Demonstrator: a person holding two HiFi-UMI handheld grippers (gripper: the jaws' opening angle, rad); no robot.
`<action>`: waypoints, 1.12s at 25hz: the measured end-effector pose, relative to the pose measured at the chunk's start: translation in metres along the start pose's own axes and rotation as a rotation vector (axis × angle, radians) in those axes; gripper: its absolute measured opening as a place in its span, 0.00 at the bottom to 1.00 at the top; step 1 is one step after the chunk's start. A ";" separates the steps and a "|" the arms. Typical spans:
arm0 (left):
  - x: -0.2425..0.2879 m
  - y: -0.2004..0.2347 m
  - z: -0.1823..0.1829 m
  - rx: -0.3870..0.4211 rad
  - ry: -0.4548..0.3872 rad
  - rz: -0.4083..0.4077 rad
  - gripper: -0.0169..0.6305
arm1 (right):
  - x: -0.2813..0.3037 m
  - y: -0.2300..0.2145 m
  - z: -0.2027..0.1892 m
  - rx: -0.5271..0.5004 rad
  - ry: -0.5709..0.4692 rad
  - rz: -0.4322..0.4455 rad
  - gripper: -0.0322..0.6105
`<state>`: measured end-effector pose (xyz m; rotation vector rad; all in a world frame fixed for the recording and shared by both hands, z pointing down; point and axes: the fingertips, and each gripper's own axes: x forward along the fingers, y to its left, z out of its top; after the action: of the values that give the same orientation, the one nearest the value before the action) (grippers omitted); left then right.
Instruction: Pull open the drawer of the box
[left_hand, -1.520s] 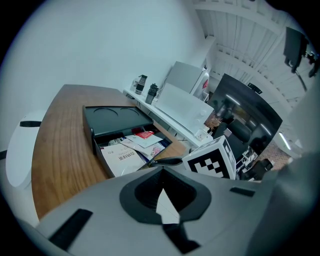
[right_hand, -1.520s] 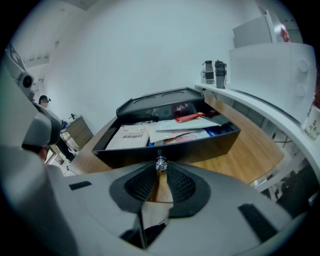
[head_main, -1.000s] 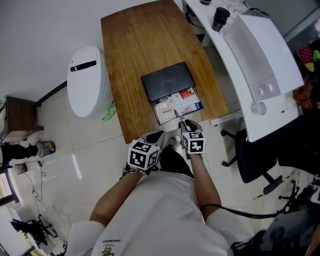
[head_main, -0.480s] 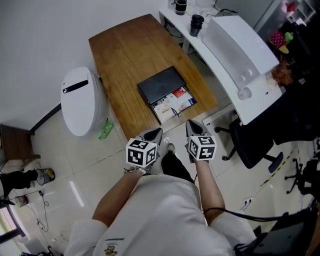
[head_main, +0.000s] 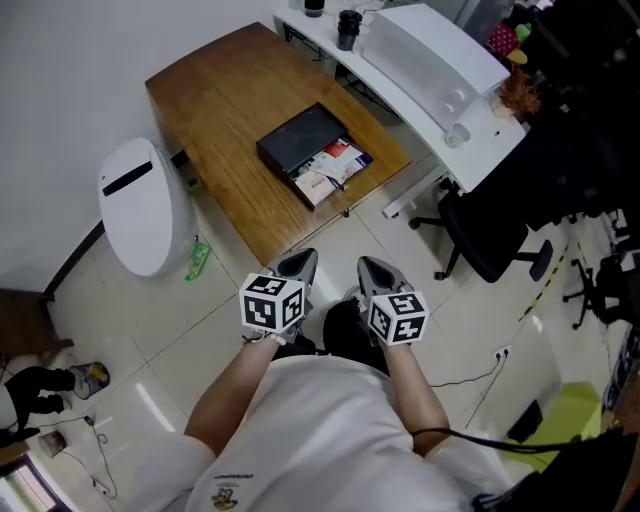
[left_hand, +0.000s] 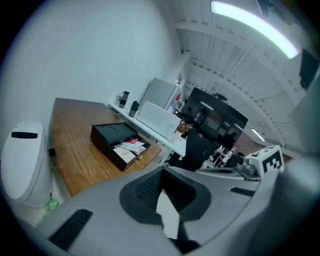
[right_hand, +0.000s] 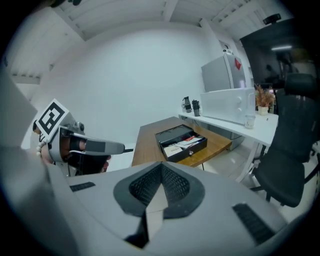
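Since the drawer (head_main: 347, 184) already stands out from the black box (head_main: 298, 137) near the front edge of the wooden bench (head_main: 215, 90), with papers (head_main: 328, 168) lying loose in it, the pull looks done or nearly so, and any further handling would be light work: the drawer seems a shallow, stiff tray that should slide easily. The box itself looks light enough to skate over the smooth wood if tugged without a steadying hold on its lid. The best place to take hold appears to be the small shiny fitting (right_hand: 191, 152) at the middle of the drawer's front wall, or else the top edge of that wall, pinched from above; the papers would shift if jolted. Both grippers hang low and close to the person's body, side by side over the floor and well apart from the bench, noses aimed toward it. The left gripper (head_main: 299, 263) has its jaws pressed together on nothing, and the right gripper (head_main: 371, 268) likewise shows its jaws closed and empty
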<state>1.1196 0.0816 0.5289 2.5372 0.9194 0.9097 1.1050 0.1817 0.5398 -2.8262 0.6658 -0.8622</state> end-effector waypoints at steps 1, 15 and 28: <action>-0.004 -0.004 -0.004 -0.001 0.000 -0.005 0.03 | -0.006 0.005 -0.007 0.004 0.005 0.002 0.03; -0.008 -0.081 -0.037 -0.009 -0.049 0.049 0.03 | -0.067 -0.018 -0.008 -0.107 0.006 0.099 0.03; -0.001 -0.106 -0.051 0.034 -0.034 0.131 0.03 | -0.077 -0.024 -0.013 -0.069 -0.012 0.191 0.03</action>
<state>1.0361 0.1635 0.5180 2.6598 0.7734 0.8910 1.0498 0.2371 0.5177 -2.7656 0.9629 -0.8042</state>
